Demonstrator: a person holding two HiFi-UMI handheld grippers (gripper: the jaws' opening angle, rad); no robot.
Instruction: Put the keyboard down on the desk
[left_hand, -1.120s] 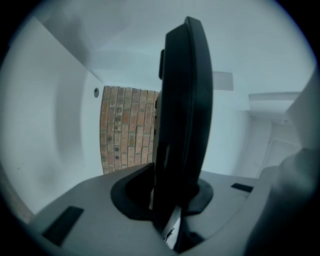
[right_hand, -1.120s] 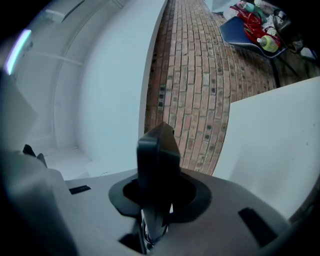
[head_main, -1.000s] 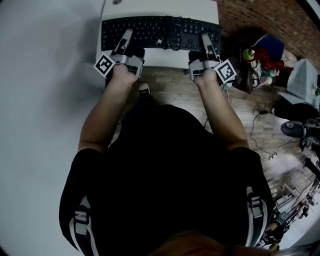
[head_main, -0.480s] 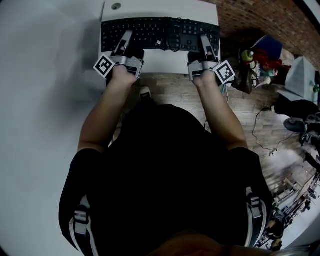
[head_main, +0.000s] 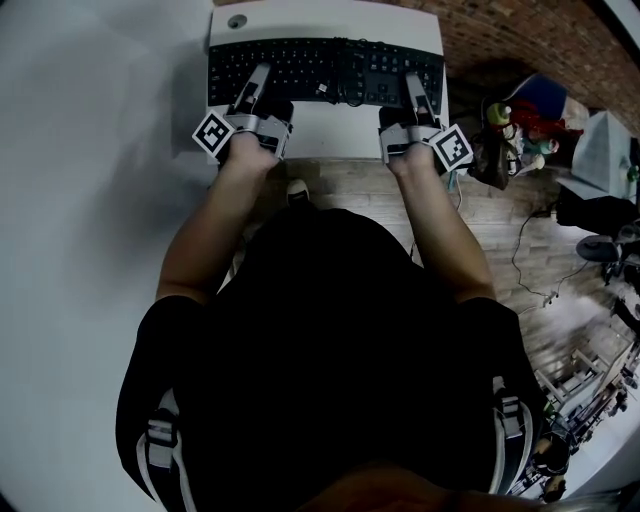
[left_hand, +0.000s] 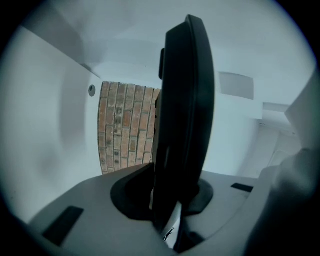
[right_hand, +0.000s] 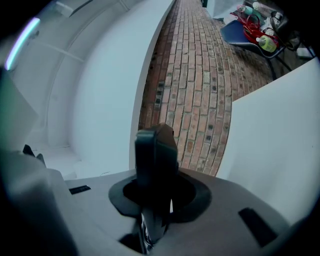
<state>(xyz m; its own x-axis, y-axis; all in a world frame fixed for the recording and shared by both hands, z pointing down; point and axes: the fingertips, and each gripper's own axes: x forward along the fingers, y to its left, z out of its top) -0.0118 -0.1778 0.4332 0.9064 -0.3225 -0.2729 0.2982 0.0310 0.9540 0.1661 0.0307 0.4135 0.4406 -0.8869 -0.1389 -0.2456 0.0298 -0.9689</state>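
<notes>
A black keyboard (head_main: 325, 72) lies flat over the white desk (head_main: 330, 125) at the top of the head view. Whether it touches the desktop I cannot tell. My left gripper (head_main: 258, 82) is shut on its near edge towards the left end. My right gripper (head_main: 412, 86) is shut on the same edge near the right end. In the left gripper view the keyboard (left_hand: 185, 115) shows edge-on as a dark slab clamped in my left gripper (left_hand: 167, 202). The right gripper view shows the keyboard's (right_hand: 156, 147) end pinched in my right gripper (right_hand: 157, 202).
A round cable hole (head_main: 236, 21) sits at the desk's back left corner. A white wall (head_main: 90, 150) runs along the left. A brick wall (head_main: 520, 30) stands at the right, with a bag of toys (head_main: 515, 112) and cables on the wooden floor (head_main: 350, 185) below.
The keyboard and both grippers have moved a little farther in over the desk, and more bare desk now shows in front of them. Both grips look unchanged.
</notes>
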